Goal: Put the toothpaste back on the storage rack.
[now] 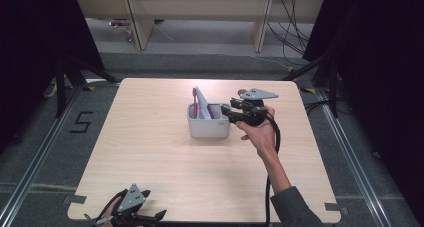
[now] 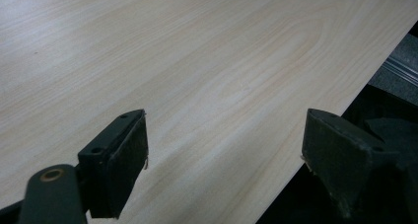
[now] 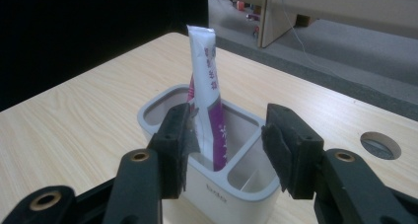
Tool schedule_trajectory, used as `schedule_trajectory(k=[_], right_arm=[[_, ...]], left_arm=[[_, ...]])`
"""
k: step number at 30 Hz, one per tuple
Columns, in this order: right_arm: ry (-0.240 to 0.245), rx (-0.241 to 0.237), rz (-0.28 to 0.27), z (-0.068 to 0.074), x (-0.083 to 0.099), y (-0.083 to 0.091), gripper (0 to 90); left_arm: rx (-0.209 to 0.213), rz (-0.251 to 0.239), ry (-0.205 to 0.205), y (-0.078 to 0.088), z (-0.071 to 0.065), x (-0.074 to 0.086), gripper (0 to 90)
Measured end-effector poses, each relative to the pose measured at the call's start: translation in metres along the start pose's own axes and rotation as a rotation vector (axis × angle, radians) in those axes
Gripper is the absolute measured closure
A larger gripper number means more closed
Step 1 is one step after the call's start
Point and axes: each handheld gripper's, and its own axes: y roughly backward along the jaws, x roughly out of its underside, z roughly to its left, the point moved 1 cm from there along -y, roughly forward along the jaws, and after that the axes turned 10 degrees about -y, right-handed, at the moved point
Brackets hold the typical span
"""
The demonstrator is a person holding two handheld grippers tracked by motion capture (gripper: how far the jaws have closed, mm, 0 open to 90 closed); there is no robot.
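Observation:
A white divided holder (image 1: 207, 128) (image 3: 217, 197) stands a little behind the middle of the wooden table (image 1: 150, 152). A white and magenta tube (image 1: 201, 103) (image 3: 206, 71) stands upright in its left compartment. My right gripper (image 1: 226, 110) (image 3: 224, 132) hovers level just right of the holder, jaws apart. In the right gripper view the tube's lower part sits between the pads, with a clear gap on the right side. My left gripper (image 1: 125, 218) (image 2: 224, 145) rests open at the table's front left edge, with bare wood between its jaws.
A round hole (image 3: 378, 144) pierces the tabletop behind the holder. Past the far edge are grey floor, wooden furniture legs (image 1: 137, 22) and loose cables (image 1: 292, 32). Black curtains hang on both sides.

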Motion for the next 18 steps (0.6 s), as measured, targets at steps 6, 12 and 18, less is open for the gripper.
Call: schedule_trajectory(k=[6,12,18], right_arm=[[-0.003,-0.004,-0.013,-0.002,0.005,0.012,50.2],[-0.019,0.005,-0.025,-0.006,0.016,0.026,47.4],[-0.050,-0.007,-0.024,-0.008,0.026,0.034,46.5]], left_arm=[[0.004,-0.008,0.008,0.000,-0.001,0.000,17.2],[0.003,-0.005,0.008,0.000,-0.001,0.000,17.2],[0.003,-0.005,0.010,0.000,-0.001,0.000,17.2]])
